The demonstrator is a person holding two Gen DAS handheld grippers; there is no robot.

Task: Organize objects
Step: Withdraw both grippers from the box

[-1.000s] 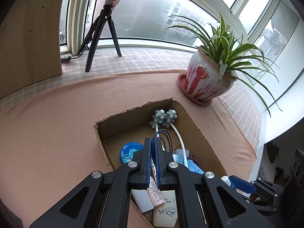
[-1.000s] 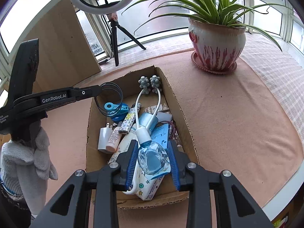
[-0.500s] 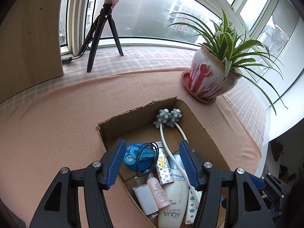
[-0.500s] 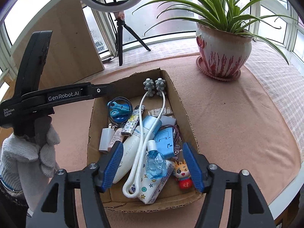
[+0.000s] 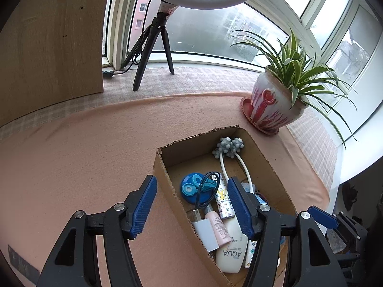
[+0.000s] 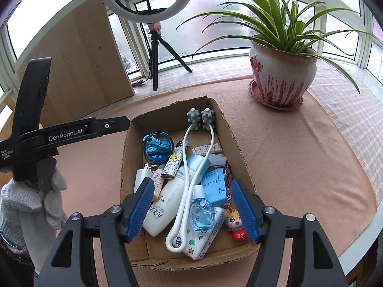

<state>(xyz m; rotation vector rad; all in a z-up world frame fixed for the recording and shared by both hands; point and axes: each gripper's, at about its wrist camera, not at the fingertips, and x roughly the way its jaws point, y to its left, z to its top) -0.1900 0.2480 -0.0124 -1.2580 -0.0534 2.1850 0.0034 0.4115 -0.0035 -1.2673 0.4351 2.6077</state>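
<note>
Both hand-held grippers pulled back: left, right wide, empty; one cardboard box, two massager balls.

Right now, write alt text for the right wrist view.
A cardboard box on a pink cloth holds toiletries and trinkets: an AQUA bottle, a white massager, a small blue bottle. The right gripper hangs above, jaws open; a potted plant stands behind.
</note>
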